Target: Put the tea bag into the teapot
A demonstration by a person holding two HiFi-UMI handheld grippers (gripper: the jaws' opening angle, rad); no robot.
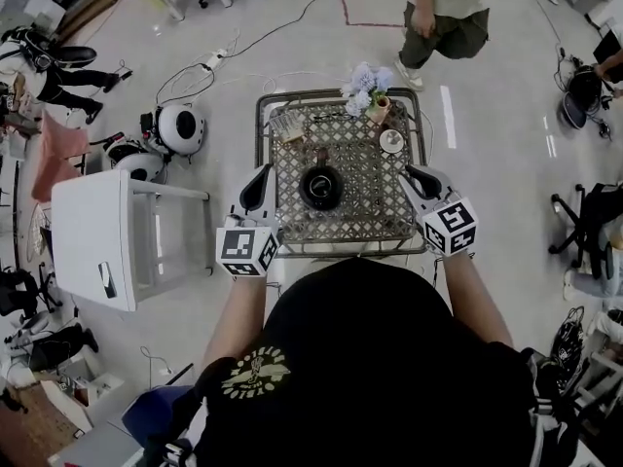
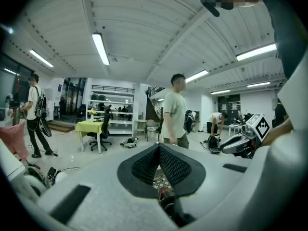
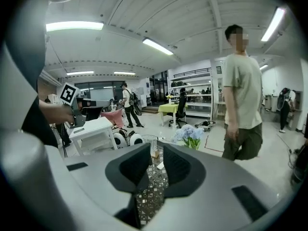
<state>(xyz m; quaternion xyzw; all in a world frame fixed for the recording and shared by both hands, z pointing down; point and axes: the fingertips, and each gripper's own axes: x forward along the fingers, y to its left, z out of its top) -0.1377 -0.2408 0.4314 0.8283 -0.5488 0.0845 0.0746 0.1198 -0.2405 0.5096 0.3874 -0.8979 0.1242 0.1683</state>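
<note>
I'm seeing the left claw (image 1: 259, 175) hovering pinched together, empty, and the right claw (image 1: 417, 175) hovering slightly parted, empty. The teapot (image 1: 320, 186) is sitting between them on the desk (image 1: 375, 212).

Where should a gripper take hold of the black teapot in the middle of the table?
Likely from straight above, fingers across the teapot's round top. It stands upright in the middle of the table with room at its left and right, and the head view shows no handle clearly.
</note>
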